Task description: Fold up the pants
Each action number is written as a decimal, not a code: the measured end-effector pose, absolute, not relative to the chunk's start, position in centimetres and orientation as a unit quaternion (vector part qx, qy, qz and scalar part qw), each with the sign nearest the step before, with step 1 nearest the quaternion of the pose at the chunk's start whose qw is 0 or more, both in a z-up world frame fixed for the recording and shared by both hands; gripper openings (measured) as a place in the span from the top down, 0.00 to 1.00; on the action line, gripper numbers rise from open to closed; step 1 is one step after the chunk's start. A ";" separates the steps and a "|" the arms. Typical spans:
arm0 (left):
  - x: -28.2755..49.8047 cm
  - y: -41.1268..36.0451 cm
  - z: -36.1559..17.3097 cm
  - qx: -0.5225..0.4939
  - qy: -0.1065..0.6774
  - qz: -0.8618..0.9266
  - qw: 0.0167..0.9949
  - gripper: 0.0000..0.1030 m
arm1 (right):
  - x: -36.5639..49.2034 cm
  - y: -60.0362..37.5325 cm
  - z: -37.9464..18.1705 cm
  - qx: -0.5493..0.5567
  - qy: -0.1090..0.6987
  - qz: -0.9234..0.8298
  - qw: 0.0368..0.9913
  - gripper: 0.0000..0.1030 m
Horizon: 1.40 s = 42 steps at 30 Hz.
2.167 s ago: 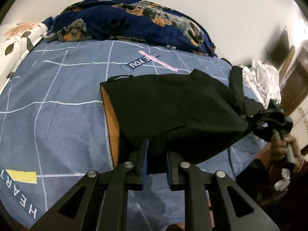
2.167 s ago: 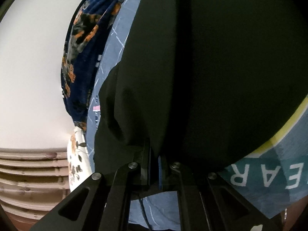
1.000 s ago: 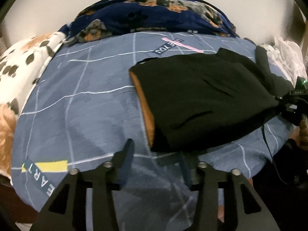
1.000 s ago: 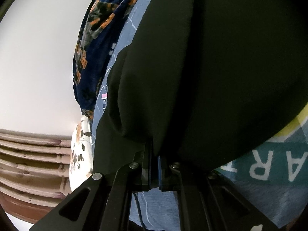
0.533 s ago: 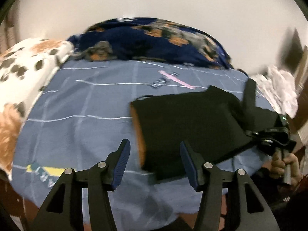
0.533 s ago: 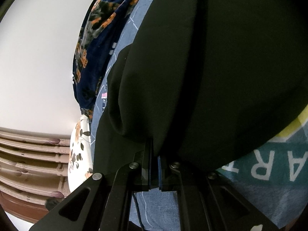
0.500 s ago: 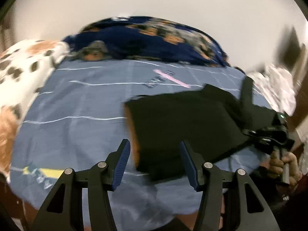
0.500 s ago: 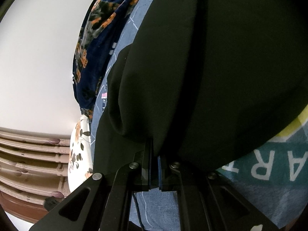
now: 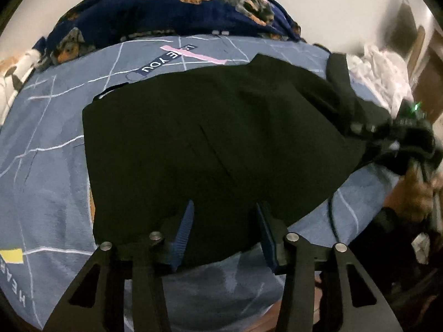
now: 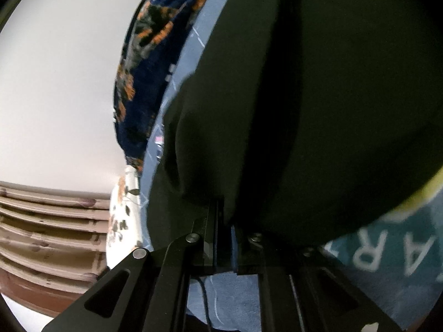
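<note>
The black pants lie folded flat on the blue bed. The left gripper hovers at their near edge, its jaws apart and closing, the cloth's edge between them but not pinched. The right gripper has its jaws clamped on a bunched corner of the pants, with the fabric spreading ahead of them.

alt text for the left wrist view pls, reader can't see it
Folded black pants lie on a blue bedsheet with white grid lines, their near edge between the closing jaws of the left gripper, whose pads do not yet press the cloth. At far right the right gripper pinches a corner of the pants. A navy floral blanket lies bunched behind.
</note>
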<state>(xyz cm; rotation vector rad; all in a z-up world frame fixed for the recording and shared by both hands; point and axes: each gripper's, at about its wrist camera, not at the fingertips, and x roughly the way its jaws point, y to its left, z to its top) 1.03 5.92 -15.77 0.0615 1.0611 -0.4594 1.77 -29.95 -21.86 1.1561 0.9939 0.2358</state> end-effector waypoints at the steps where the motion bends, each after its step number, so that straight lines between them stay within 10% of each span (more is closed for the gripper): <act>1: 1.0 5.9 -15.8 0.032 0.501 -0.217 0.837 0.54 | 2.1 -30.8 -21.6 0.522 0.442 0.106 0.721 0.90; 14: 1.5 6.2 -16.0 0.021 0.515 -0.216 0.829 0.54 | 12.3 -42.5 -19.5 0.498 0.413 0.053 0.761 0.72; 28: 2.3 6.1 -15.9 0.013 0.538 -0.210 0.816 0.54 | 24.2 -53.9 -19.2 0.487 0.401 -0.041 0.775 0.72; 30: 2.3 6.1 -15.9 0.014 0.539 -0.211 0.815 0.54 | 24.8 -54.2 -19.3 0.474 0.412 -0.054 0.776 0.89; 42: 2.6 6.6 -15.9 -0.002 0.544 -0.222 0.809 0.54 | 6.8 -60.4 -15.6 0.500 0.307 -0.142 0.797 0.96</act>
